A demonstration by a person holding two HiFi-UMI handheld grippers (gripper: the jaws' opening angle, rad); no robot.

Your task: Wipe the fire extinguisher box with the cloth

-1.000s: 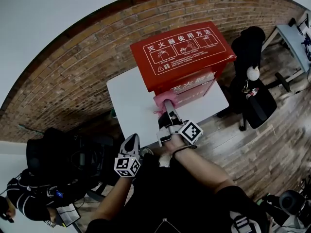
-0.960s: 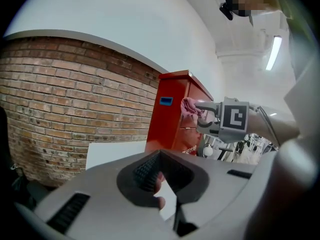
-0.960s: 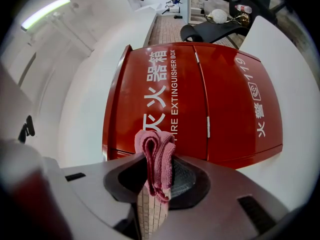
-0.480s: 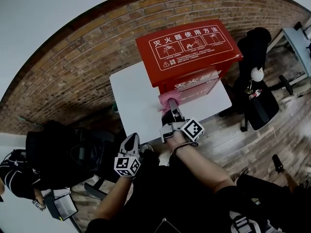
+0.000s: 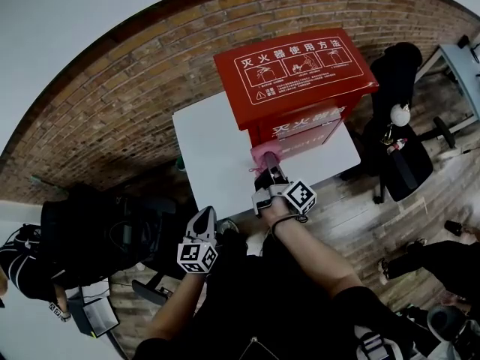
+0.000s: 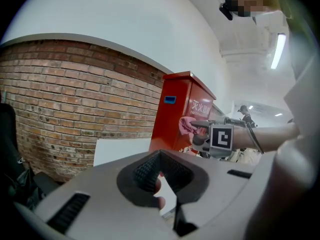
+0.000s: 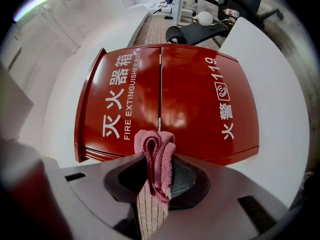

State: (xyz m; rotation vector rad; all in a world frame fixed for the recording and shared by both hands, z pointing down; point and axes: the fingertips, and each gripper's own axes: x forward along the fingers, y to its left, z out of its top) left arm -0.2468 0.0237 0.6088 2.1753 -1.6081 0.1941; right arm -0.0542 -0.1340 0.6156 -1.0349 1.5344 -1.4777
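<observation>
Cloth (image 7: 157, 151) stays pinched in right gripper (image 5: 267, 161) fingers against fire extinguisher box (image 5: 300, 73); left gripper (image 5: 202, 217) stays closed.

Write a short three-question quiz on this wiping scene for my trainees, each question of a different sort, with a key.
1. True or false: the folded pink cloth is clamped in the left hand-held gripper.
2. Multiple choice: the red metal fire extinguisher box stands on (A) a white table top, (B) a blue plastic crate, (C) a steel trolley.
3. Short answer: which number is printed in white on the box's front?
Key: 1 false, the right hand-held gripper holds it. 2 A. 3 119.
</observation>
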